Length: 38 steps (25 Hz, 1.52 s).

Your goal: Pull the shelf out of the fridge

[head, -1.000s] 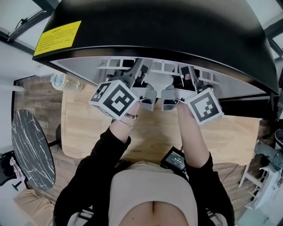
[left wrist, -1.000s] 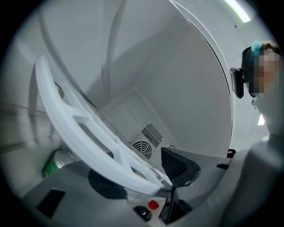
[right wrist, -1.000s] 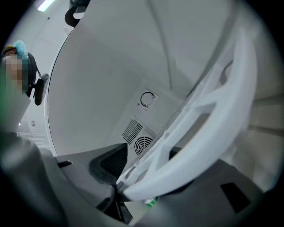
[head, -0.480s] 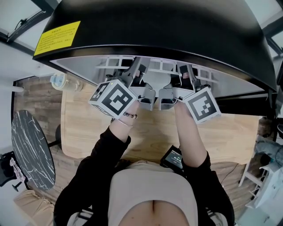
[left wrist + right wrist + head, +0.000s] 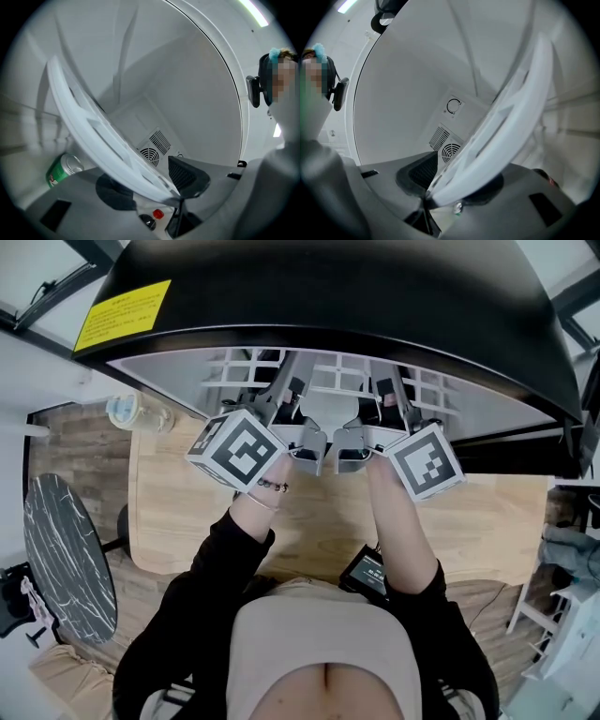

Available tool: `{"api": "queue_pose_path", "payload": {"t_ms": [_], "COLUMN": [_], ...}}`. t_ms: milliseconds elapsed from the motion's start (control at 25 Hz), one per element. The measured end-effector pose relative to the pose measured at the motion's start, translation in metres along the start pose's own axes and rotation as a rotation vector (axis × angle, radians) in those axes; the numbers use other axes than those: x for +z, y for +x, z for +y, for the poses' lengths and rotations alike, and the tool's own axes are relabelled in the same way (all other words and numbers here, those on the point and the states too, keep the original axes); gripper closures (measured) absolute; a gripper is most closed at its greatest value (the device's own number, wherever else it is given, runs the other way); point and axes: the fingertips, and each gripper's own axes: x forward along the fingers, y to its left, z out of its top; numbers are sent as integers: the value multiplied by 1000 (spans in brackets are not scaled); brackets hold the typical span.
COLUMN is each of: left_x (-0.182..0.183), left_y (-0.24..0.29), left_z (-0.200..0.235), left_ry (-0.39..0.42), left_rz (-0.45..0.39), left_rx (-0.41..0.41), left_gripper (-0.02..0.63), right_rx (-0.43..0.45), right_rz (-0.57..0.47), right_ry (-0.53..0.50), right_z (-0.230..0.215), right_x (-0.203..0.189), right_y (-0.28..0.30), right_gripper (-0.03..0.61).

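Wooden table (image 5: 173,521), black fridge (image 5: 328,296), plank floor (image 5: 80,442)

Note the black fridge casing (image 5: 328,306): its finish is smooth and high-gloss. Your white plastic shelf (image 5: 103,150) is smooth with a soft sheen. The green drinks can (image 5: 64,170) is shiny metal. Below you, the pale wooden worktop (image 5: 309,521) shows matt grain.

We reach both arms forward side by side, wrists bare past black sleeves. Our left gripper (image 5: 289,395) and right gripper (image 5: 392,395) point ahead, about level and near each other. Both pairs of jaws have just been closing, and each pinches the shelf (image 5: 93,136) rim between its pads.
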Motion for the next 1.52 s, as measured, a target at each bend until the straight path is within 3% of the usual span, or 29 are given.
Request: {"api": "queue_pose_path", "payload": {"t_ms": [1520], "left_x": [-7], "left_y": [-25], "left_z": [-10], "left_ry": [-30], "left_rz": [11], "left_rx": [7], "left_gripper": [419], "right_rx": [-9], "right_rz": [5], "right_ry": [15], "right_z": [8], "right_x": [-5], "right_y": [-24], "right_gripper": [411]}}
